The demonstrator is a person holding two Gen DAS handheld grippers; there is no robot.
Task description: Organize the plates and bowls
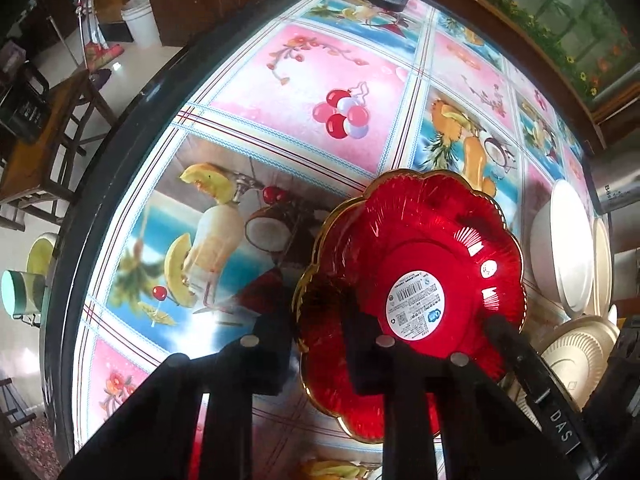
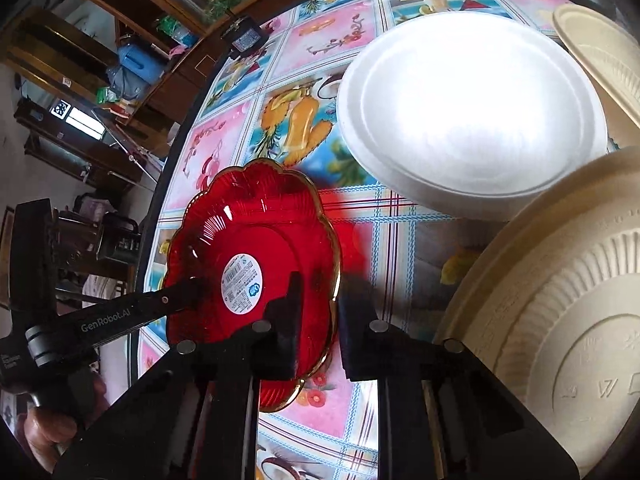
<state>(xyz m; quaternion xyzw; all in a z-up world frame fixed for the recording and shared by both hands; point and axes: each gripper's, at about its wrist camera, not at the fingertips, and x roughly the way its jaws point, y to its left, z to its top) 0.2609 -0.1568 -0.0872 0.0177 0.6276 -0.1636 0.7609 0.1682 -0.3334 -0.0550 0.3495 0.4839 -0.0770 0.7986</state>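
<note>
Red plate [image 1: 416, 240] between gripper pads [image 1: 276, 356]

1. I'm pointing my left gripper [image 1: 316, 344] steeply downward, its jaws clamping a rim between the pads.
2. I'm angling my right gripper [image 2: 320, 320] down, jaws pinching the opposite rim.
3. My left hand [image 2: 48, 436] is gripping its handle.

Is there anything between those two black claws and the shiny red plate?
Nothing visible: the left gripper and the right gripper each pinch the rim of the red plate already.
</note>
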